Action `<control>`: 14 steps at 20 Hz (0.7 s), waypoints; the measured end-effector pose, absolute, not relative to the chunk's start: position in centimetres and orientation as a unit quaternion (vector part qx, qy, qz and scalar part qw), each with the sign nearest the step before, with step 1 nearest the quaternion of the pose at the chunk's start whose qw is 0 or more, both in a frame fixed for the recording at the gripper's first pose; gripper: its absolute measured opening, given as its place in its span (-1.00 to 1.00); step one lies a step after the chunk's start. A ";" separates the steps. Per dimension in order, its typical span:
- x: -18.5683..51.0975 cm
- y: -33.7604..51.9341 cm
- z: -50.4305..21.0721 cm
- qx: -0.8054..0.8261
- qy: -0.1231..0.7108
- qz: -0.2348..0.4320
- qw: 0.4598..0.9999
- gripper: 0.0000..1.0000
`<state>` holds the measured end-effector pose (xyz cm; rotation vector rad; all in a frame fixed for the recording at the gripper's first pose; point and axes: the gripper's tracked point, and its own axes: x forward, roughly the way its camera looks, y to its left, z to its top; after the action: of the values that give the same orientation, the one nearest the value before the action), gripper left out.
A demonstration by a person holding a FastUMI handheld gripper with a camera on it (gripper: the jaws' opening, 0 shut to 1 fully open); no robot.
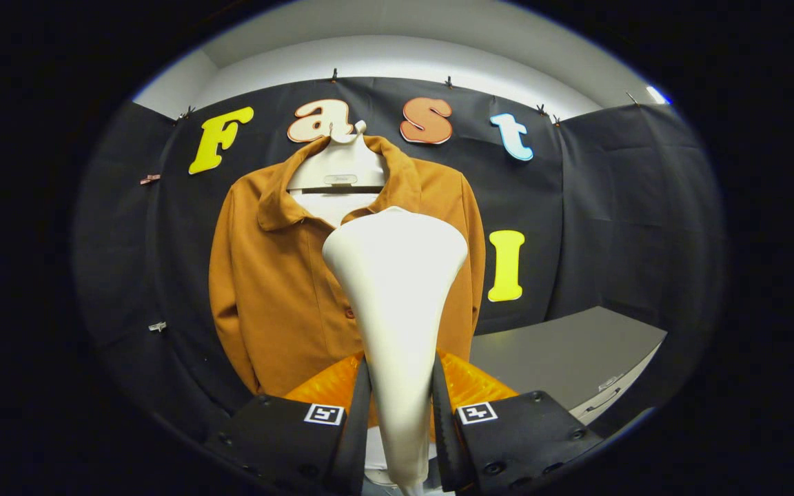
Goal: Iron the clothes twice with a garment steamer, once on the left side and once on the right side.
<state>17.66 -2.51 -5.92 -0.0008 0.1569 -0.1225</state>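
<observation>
Garment steamer (397, 303): white, smooth, narrow handle widening to a broad rounded head at top. Stands upright w/ handle clamped between the tongs (400, 413), both fingers pressing its sides. Head sits in front of the shirt (280, 289), over its right half. Shirt: orange-brown, collared, buttoned, long sleeves, hanging flat & straight on a white hanger (338, 169) vs black wall.

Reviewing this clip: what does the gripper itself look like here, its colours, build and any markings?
The gripper has two blocky matte black finger bodies fixed with dark screws. Each carries a small square black-and-white marker on its top face. The inner pads are thin, black and ribbed. Translucent orange ridged pieces sit just ahead of the bodies. No cables or sleeve show.
</observation>
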 end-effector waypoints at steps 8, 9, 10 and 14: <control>18.4 -3.3 -4.3 -0.009 0.056 -0.045 0.997 -0.10; 18.5 -3.4 -4.4 -0.009 0.056 -0.045 0.997 -0.10; 18.6 -3.5 -4.4 -0.008 0.057 -0.045 0.997 -0.10; 19.0 -3.8 -4.6 -0.006 0.059 -0.040 0.997 -0.10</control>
<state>19.04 -3.78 -4.57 -0.0116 0.1182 -0.0805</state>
